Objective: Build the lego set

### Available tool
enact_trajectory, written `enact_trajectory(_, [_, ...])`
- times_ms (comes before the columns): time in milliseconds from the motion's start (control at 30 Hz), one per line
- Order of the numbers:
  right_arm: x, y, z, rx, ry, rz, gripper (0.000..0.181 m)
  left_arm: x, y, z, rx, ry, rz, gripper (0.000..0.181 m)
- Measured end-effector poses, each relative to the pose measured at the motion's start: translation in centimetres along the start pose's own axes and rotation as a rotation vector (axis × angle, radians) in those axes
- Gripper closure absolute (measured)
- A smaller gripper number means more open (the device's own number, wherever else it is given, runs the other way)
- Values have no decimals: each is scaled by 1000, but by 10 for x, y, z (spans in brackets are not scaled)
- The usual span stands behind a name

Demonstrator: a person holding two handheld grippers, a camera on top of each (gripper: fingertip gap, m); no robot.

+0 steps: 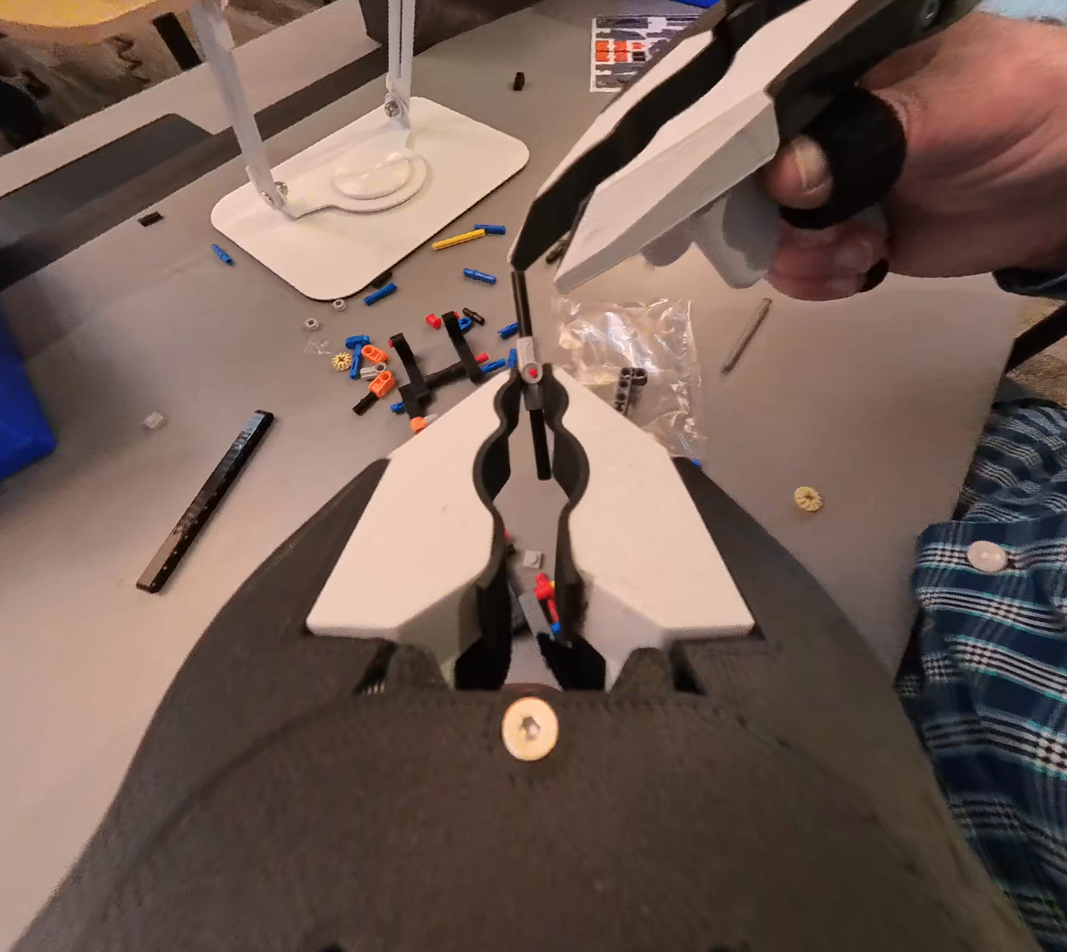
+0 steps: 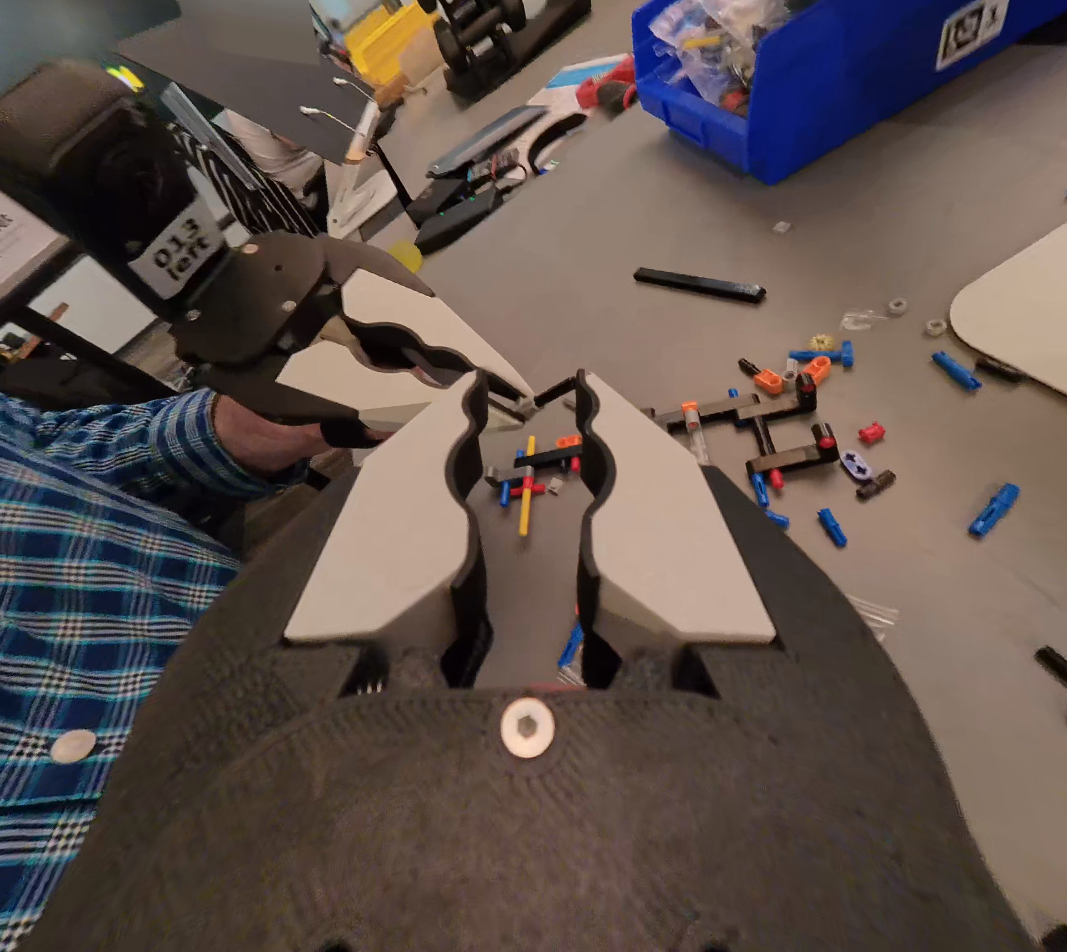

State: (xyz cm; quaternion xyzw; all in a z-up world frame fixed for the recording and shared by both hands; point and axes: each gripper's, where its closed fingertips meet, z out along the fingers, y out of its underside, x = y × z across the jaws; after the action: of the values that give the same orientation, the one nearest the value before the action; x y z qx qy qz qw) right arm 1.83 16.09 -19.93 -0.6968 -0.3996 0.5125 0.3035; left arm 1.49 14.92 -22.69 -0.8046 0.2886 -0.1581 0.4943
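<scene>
My left gripper (image 1: 530, 373) is shut on a small grey connector (image 1: 528, 367) with a red pin, held above the table. A black axle (image 1: 524, 306) runs through the connector, sticking out above and below it. My right gripper (image 1: 540, 269) comes in from the upper right. It is open, and one fingertip touches the axle's upper end. In the right wrist view the right gripper (image 2: 528, 378) has a wide gap, with the axle end (image 2: 555, 391) against its right finger. The left gripper (image 2: 522, 403) shows just behind it. A black partial frame (image 1: 439, 370) (image 2: 768, 422) lies on the table.
Loose blue pins, orange connectors (image 1: 378, 381) and a small yellow-axle assembly (image 2: 526, 482) lie on the grey table. Around them are a clear bag (image 1: 629, 364), a long black beam (image 1: 208, 500), a white stand base (image 1: 375, 197), a tan gear (image 1: 808, 499) and a blue bin (image 2: 837, 58). Less than 4 cm separates the two grippers' tips.
</scene>
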Motion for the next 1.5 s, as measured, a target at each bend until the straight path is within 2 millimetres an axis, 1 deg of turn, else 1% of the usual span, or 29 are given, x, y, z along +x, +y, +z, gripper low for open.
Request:
enact_trajectory(133, [7, 1, 3, 10, 6, 41, 150, -5, -4, -2, 29, -17, -14, 177])
enact_trajectory(200, [7, 7, 8, -11, -7, 49, 150, -4, -5, 0, 39, -15, -17, 177])
enact_trajectory(300, [7, 10, 12, -5, -27, 95, 151, -3, -5, 3, 36, -25, -14, 176])
enact_trajectory(467, [12, 11, 8, 25, -49, 154, 162, -1, -6, 6, 38, -41, 10, 177])
enact_trajectory(567, [11, 12, 9, 26, -72, 185, 159, -1, -4, 8, 30, -44, 19, 176])
enact_trajectory(633, [12, 18, 11, -6, -63, 197, 157, -1, -4, 8, 28, -52, 24, 177])
enact_trajectory(667, [15, 18, 10, -2, -50, 201, 154, -1, -3, 8, 25, -55, 31, 176])
enact_trajectory(767, [18, 15, 7, 33, -65, 249, 155, -1, -6, 6, 43, -55, 40, 177])
enact_trajectory(833, [15, 14, 8, 39, -90, 260, 162, 2, -6, 7, 45, -47, 53, 177])
enact_trajectory(933, [8, 11, 10, 61, -133, 265, 178, 3, -3, 8, 37, -46, 66, 177])
enact_trajectory(967, [6, 9, 10, 69, -147, 270, 180, 2, -4, 7, 41, -47, 69, 177])
enact_trajectory(1133, [1, 5, 7, 84, -178, 239, 180, 4, -9, 4, 83, -11, 52, 177])
enact_trajectory(1367, [-2, 4, 7, 88, -180, 205, 180, 5, -11, 0, 103, 10, 56, 176])
enact_trajectory(1500, [-3, 3, 7, 101, -185, 203, 180, 5, -12, 0, 111, 27, 25, 176])
